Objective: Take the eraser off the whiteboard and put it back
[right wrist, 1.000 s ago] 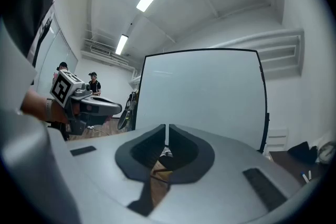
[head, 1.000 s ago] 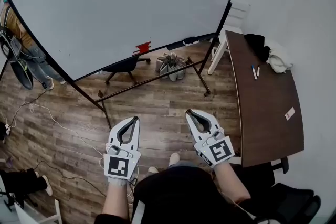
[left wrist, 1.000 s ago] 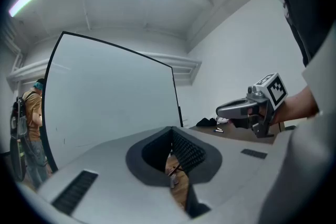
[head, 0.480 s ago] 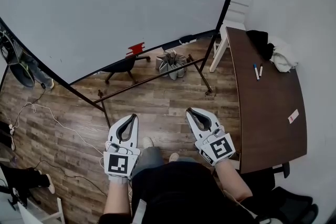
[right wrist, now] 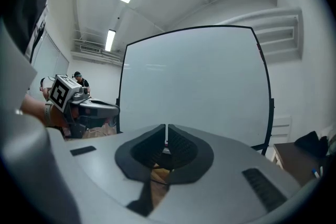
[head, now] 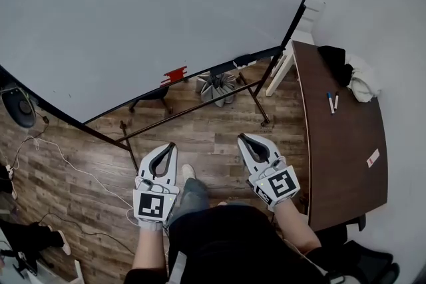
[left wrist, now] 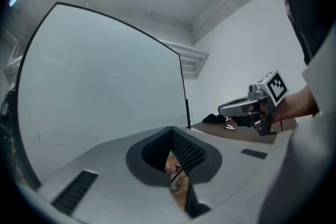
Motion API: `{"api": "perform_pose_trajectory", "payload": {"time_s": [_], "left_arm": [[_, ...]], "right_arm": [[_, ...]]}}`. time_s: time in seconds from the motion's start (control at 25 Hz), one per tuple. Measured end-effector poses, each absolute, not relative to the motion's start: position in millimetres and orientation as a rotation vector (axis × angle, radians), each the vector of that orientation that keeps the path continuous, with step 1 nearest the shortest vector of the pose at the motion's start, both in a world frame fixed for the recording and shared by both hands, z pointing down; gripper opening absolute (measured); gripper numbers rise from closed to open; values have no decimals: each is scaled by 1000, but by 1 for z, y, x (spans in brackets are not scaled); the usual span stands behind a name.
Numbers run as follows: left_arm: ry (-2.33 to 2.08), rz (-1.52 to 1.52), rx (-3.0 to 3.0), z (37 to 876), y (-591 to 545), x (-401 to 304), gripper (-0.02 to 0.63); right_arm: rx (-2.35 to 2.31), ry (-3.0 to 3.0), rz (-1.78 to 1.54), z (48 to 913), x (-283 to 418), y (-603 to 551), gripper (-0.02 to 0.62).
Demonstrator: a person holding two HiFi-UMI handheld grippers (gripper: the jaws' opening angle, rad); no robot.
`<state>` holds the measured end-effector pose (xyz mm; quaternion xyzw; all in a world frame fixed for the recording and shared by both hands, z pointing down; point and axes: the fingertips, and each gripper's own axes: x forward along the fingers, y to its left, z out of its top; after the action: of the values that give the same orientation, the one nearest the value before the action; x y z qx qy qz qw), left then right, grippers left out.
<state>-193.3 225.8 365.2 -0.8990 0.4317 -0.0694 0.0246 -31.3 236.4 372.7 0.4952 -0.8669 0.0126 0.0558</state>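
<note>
We've got both tongs pinched closed with nothing in them, left gripper [head: 170, 147] and right gripper [head: 244, 140] well short of the whiteboard [head: 146, 10], probably not in reach yet. The red eraser [head: 175, 74] sits at the whiteboard's bottom edge.

Large white black-framed whiteboard [head: 146, 16] is standing ahead; small red eraser [head: 175, 74] is sitting at its btm edge. Long brown wooden table [head: 339, 156] is standing to the R, w/ two marker pens [head: 329, 103] lying on it, toward far end.
</note>
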Motion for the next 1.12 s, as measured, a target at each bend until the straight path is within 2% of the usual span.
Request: {"api": "perform_pose_trajectory", "payload": {"time_s": [0.6, 1.12], "left_arm": [[1119, -220, -2913, 373, 61, -230, 6], [850, -307, -3007, 389, 8, -179, 6]], "right_arm": [[1624, -2542, 77, 371, -87, 75, 23], [1867, -2407, 262, 396, -26, 29, 25]]}}
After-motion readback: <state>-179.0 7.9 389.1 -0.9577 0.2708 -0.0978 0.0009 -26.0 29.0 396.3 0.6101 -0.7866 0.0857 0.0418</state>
